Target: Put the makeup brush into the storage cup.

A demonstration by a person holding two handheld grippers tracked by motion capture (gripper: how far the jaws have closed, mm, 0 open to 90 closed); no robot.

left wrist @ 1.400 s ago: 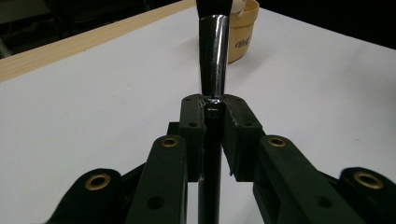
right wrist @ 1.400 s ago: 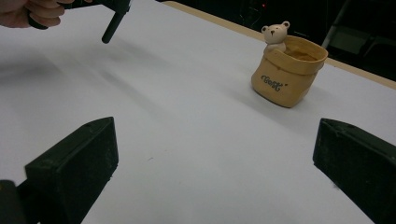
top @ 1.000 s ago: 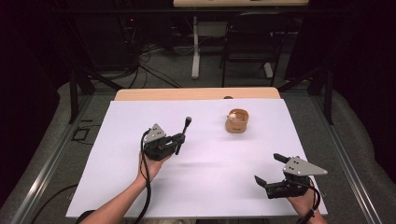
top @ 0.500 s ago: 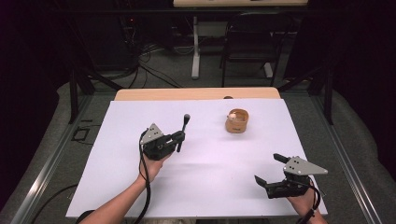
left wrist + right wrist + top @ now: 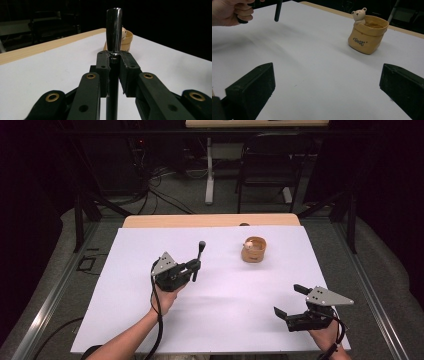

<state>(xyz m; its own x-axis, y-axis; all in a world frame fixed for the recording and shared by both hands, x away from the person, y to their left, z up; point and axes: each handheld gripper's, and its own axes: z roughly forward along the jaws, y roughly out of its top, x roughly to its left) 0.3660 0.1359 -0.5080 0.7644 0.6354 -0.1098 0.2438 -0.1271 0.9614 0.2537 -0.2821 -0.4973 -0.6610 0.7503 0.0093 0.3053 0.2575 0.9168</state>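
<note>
My left gripper hovers over the white table sheet left of centre, shut on a slim dark rod that stands nearly upright. In the left gripper view the pads clamp the rod just under its glossy thick upper end, and the thin shaft runs down between the jaws. A tan sack-shaped pot with a small bear figure on its rim sits beyond it to the right. My right gripper rests low at the front right, open, with nothing between its jaws. It faces the pot.
The white sheet covers most of the wooden table. A black chair and a table leg stand on the floor behind. In the right gripper view, the person's left hand and the rod's lower end appear at the top left.
</note>
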